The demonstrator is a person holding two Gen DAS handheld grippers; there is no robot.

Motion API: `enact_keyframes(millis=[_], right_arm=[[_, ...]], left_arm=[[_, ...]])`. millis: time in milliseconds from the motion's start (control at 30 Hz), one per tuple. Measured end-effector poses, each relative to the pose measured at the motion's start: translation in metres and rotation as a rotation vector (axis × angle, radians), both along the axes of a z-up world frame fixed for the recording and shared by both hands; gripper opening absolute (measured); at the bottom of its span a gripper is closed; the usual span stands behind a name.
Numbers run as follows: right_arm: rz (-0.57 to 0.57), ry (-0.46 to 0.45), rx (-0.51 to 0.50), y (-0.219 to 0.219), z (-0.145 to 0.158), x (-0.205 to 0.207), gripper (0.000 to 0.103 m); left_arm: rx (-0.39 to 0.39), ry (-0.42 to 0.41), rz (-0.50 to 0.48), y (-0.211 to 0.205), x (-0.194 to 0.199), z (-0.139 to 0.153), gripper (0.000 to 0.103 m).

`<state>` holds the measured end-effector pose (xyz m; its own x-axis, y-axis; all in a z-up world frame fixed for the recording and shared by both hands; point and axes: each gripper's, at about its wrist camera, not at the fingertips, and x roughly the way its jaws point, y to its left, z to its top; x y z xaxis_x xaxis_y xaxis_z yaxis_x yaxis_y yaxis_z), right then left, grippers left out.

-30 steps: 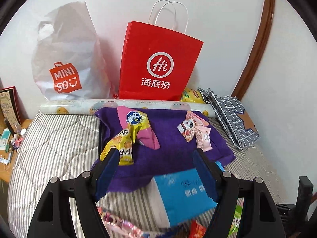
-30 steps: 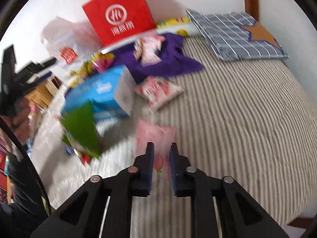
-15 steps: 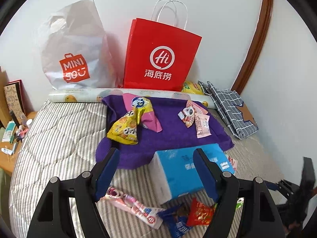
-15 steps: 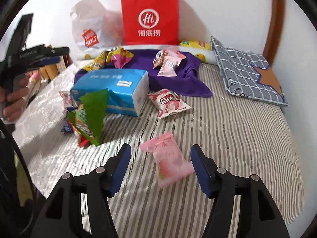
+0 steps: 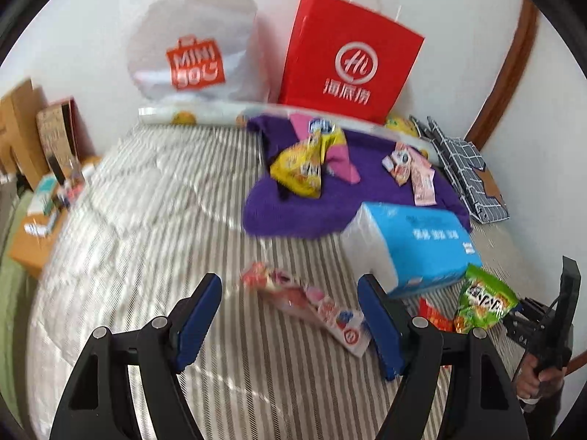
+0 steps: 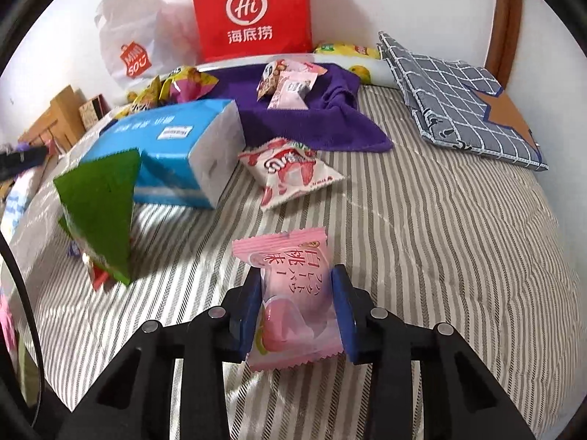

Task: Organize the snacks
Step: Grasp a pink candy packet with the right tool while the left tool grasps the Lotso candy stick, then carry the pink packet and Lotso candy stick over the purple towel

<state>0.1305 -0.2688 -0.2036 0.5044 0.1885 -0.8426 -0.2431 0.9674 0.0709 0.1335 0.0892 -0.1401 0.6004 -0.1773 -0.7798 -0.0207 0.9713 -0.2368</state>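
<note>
Red paper bag [image 5: 348, 58], tissue pack [image 5: 414, 242]

White wall [image 5: 91, 18] behind striped bed [image 5: 146, 220] — wood trim [image 5: 502, 84] at 2 o'clock, low wooden stand [image 5: 25, 249] at 9.

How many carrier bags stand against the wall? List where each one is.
2. The white plastic MINISO bag leans on the wall at left; the red paper handled bag stands right of it.

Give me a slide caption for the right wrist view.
Right gripper jaws closed around a pink peach snack packet on the striped bedspread.
</note>
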Motion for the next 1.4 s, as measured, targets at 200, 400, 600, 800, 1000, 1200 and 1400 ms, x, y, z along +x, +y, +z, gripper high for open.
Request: enact_keyframes(millis=[200,400,600,800,1000,1200,1400], right_arm=[[-0.090,-0.040,0.031,-0.007,0.003,0.017,0.037],[-0.093,-0.022,0.054,-0.008,-0.004,0.022,0.037],[-0.092,-0.009,0.058,-0.006,-0.008,0.020,0.037],[-0.089,-0.008,0.047,-0.005,-0.009,0.019,0.037],[-0.083,-0.006,0.027,-0.003,-0.009,0.020,0.039],[-0.075,-0.012,-0.025,0.004,-0.010,0.019,0.038],[-0.080,-0.008,0.010,-0.001,-0.010,0.019,0.039]], left_arm=[[-0.046,0.086,-0.009,-0.015,0.008,-0.030,0.072],[0.026,0.105,0.032,-0.032,0.023,-0.046,0.062],[0.113,0.071,0.044,-0.040,0.034,-0.049,0.033],[0.184,0.064,-0.003,-0.035,0.026,-0.044,0.021],[0.239,0.037,-0.001,-0.037,0.025,-0.051,0.031],[0.238,0.037,0.015,-0.038,0.028,-0.052,0.025],[0.189,0.036,0.009,-0.033,0.027,-0.052,0.030]])
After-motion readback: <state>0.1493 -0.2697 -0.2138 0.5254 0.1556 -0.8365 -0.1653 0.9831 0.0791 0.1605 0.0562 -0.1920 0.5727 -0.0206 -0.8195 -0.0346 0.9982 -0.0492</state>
